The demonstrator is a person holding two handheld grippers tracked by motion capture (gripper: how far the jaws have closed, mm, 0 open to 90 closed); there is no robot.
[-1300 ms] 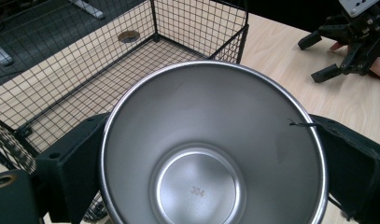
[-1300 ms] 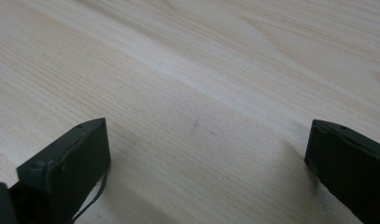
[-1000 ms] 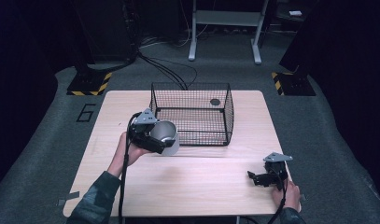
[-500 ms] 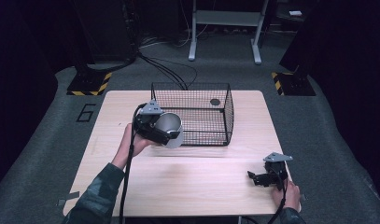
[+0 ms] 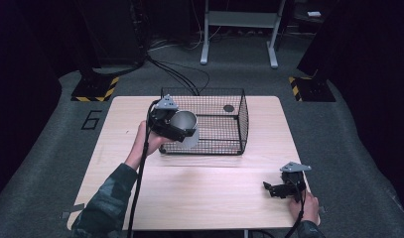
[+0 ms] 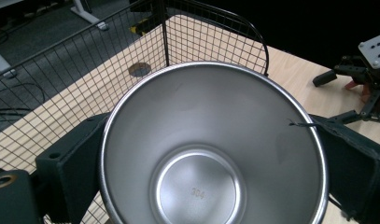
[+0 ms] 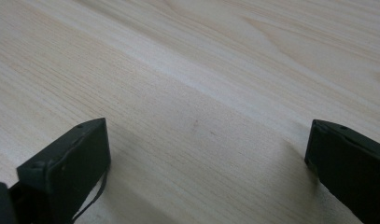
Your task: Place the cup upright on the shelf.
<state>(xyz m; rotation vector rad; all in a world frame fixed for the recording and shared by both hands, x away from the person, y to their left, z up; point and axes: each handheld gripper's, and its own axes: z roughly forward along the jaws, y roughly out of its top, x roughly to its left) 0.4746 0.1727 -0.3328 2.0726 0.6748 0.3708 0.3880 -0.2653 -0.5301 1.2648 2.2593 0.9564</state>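
The left gripper (image 5: 175, 130), in the person's left hand (image 5: 149, 142), is raised above the pale wooden tabletop (image 5: 199, 193) at the near left corner of the black wire-mesh basket (image 5: 236, 124), and its two black fingers (image 6: 73, 168) are clamped on either side of a shiny stainless-steel cup (image 6: 211, 149), one pressing each outer wall. The cup's open mouth faces the left gripper view, showing a round base stamped with small digits; in the high view the cup (image 5: 183, 120) sits at the basket's rim, tilted. Beyond the fingers, through the mesh, a small dark round disc (image 6: 140, 70) lies on the basket floor, toward its far side (image 5: 229, 108). Farther right, well apart from the basket, the right gripper (image 5: 275, 189) rests low at the near right edge of the tabletop, held by the right hand (image 5: 303, 206). Its fingers (image 7: 68, 165) stand wide apart with bare wood grain between them.
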